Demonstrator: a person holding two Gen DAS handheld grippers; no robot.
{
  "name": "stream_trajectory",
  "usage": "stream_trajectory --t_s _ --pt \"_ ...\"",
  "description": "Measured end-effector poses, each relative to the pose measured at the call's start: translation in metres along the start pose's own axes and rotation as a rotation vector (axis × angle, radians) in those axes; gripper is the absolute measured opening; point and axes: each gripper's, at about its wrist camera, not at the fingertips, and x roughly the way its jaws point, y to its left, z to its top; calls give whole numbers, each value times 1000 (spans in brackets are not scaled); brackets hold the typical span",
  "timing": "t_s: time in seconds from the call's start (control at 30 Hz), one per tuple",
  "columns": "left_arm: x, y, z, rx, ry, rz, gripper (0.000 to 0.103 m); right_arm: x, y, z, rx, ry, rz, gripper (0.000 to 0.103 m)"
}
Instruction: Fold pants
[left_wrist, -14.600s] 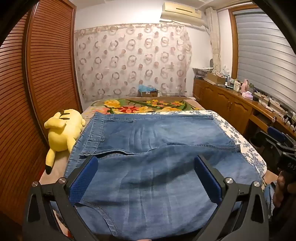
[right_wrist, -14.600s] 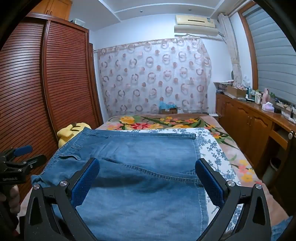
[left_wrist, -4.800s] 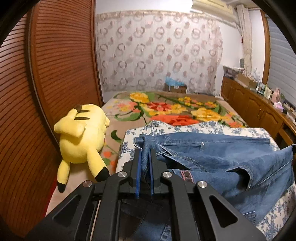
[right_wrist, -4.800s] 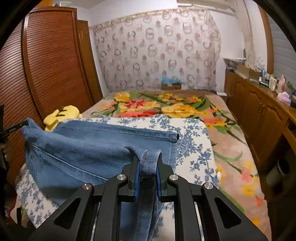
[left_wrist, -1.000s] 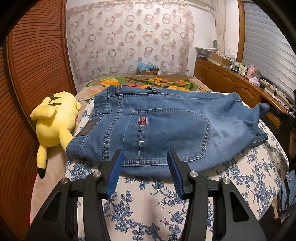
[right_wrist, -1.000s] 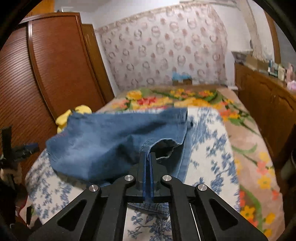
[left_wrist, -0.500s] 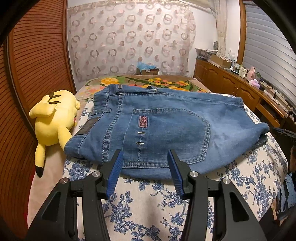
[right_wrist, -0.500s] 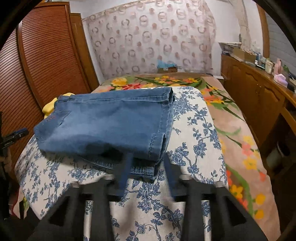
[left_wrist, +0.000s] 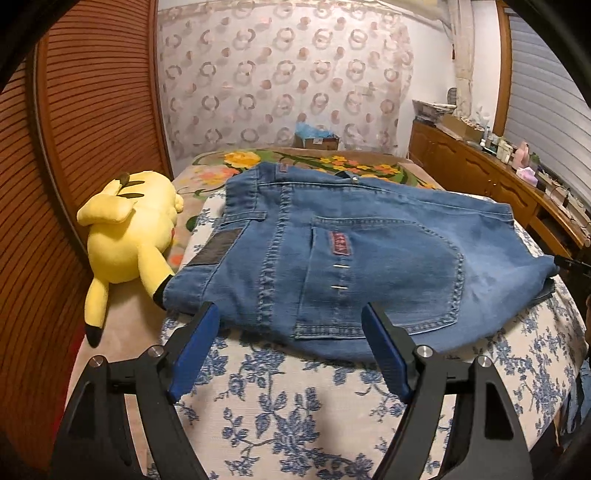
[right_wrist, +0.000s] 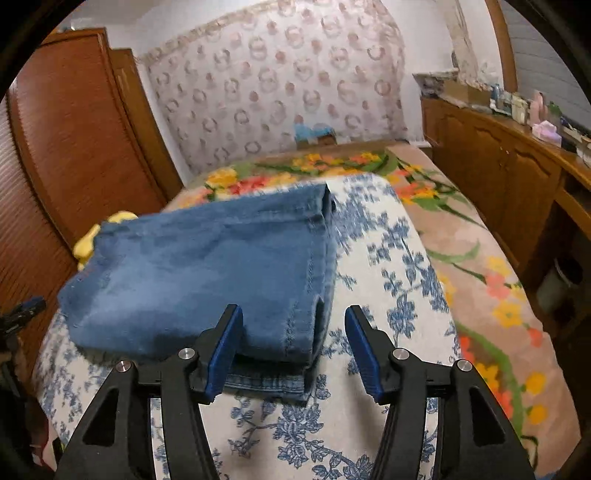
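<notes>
Hovering empty, the left tongs (left_wrist: 290, 349) gape wide just short of the jeans' (left_wrist: 354, 258) near edge. The right tongs (right_wrist: 293, 345) also stand parted, gripping nothing, at the folded end at the bundle's 3 o'clock side. The jeans lie as a stacked rectangle on the bed (left_wrist: 295, 413), pocket up, with a plush (left_wrist: 127, 229) at 9 o'clock. Folding looks nearly done; a lower layer peeks out near the right tongs, so the next move seems to call for squaring edges.

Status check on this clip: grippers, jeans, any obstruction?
Left gripper open, right gripper open, both empty. Jeans folded on floral sheet. Yellow plush touches jeans' corner.
</notes>
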Motion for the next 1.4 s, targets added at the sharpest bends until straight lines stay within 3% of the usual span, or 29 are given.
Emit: stream_trajectory --t_s 0.27,0.37,0.53,0.67,0.73,0.83,1.1,1.17,1.2,1.3,1.4 --pt "4 19 2 -15 1 46 80 19 16 -13 -28 110 -9 60" --pt "5 27 3 -18 -2 66 80 20 21 -13 -44 99 -22 58" --pt "11 43 4 -38 9 100 80 22 29 -16 -105 84 -46 40" --pt "21 53 4 -55 31 111 80 22 25 -18 -98 79 -27 40" --pt "29 57 6 -63 46 127 72 23 24 -18 -95 78 -25 40" --pt "43 63 8 -81 82 132 71 21 23 -19 -95 75 -25 39" --pt "72 73 13 -71 147 156 71 21 26 -19 -104 79 -3 26" --pt "75 74 12 -70 151 150 67 21 26 -20 -103 79 1 25" --pt "75 74 11 -71 153 141 59 21 27 -20 -102 79 3 24" --pt "74 73 9 -76 150 133 54 21 26 -20 -92 77 10 21" --pt "72 70 10 -72 140 127 40 19 29 -21 -101 68 20 18"
